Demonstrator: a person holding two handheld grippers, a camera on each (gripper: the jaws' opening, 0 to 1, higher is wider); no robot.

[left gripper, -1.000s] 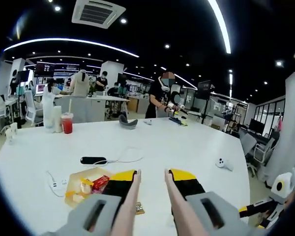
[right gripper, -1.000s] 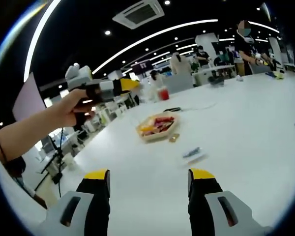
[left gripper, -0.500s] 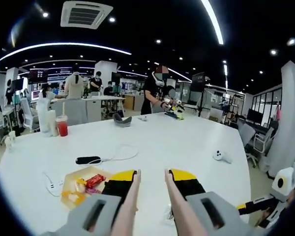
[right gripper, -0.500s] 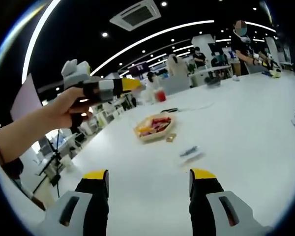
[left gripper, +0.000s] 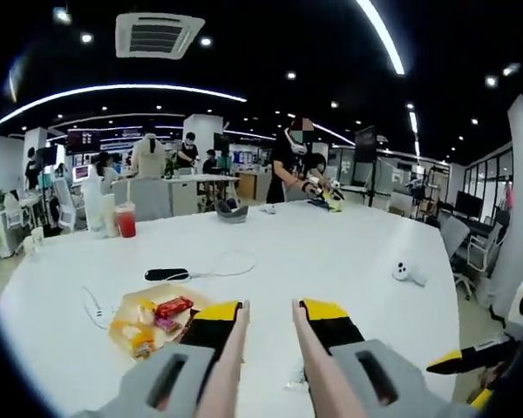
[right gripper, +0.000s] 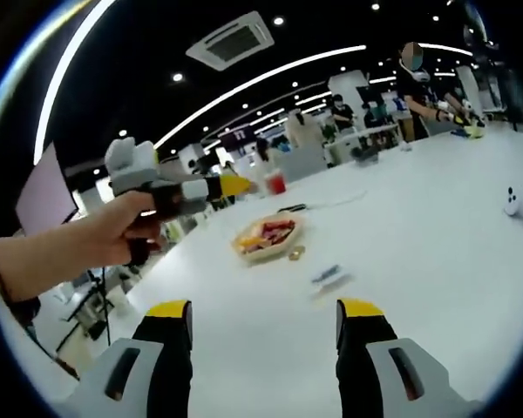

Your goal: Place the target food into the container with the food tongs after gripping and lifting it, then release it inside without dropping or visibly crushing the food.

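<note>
A brown paper tray (left gripper: 132, 324) holding several snacks, one in a red wrapper (left gripper: 173, 306), lies on the white table just left of my left gripper (left gripper: 270, 305). Its yellow-tipped jaws press on the two pale arms of the food tongs (left gripper: 234, 341), whose arms stand a little apart with nothing between them. In the right gripper view the tray (right gripper: 266, 237) sits well ahead, with a small brown piece (right gripper: 294, 253) and a bluish wrapper (right gripper: 327, 277) beside it. My right gripper (right gripper: 263, 309) is open and empty. A hand holds the left gripper (right gripper: 229, 185) above the table's left side.
A black power bank (left gripper: 167, 274) with a white cable, a white power strip (left gripper: 91, 305) and a red drink cup (left gripper: 125, 219) lie beyond the tray. A white controller (left gripper: 407, 273) rests at the right. People work at the table's far end.
Both views have shifted slightly with the hands. In the right gripper view the left gripper has sunk lower, toward the table. The tray and the loose pieces stay put.
</note>
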